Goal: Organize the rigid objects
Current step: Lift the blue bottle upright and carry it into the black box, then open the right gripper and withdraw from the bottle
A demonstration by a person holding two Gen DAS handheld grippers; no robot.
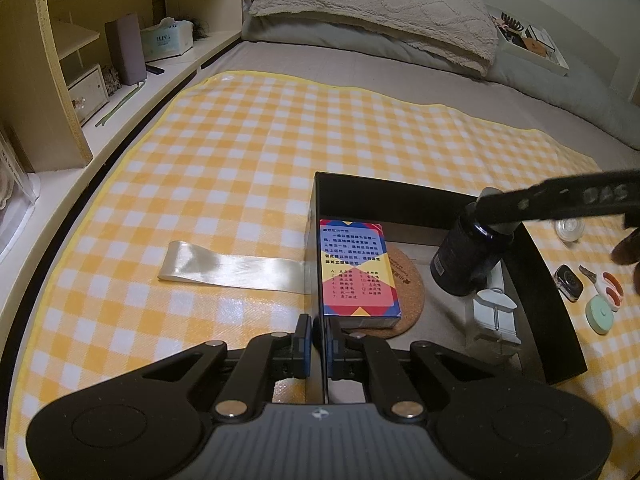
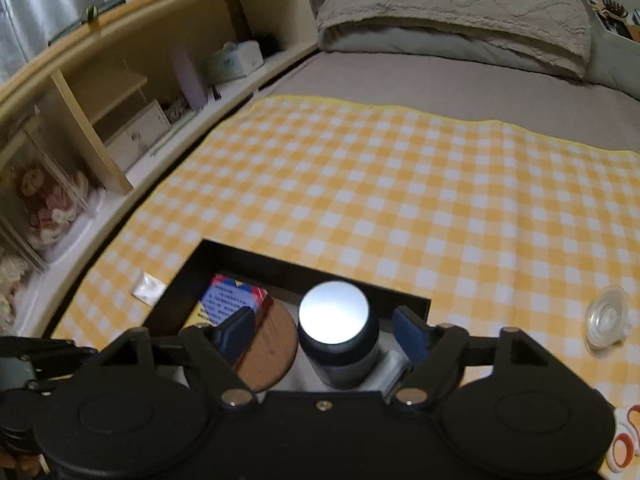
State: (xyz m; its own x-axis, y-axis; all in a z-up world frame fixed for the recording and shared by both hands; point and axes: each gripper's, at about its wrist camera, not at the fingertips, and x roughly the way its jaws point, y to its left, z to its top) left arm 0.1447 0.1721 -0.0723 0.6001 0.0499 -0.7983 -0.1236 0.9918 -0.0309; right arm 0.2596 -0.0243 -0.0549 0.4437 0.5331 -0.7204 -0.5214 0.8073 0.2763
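Both tongs: left (image 1: 319,340) pinching box wall (image 1: 313,216) (right (image 2: 325,330) agape).

Dim, warm indoor light from overhead. Glare spots appear on the bottle's cap (image 2: 333,311) and the glossy ribbon (image 1: 232,267). Fisheye distortion bends the shelf (image 2: 120,92) and darkens the corners — the right wrist view is slightly soft, the left sharper.
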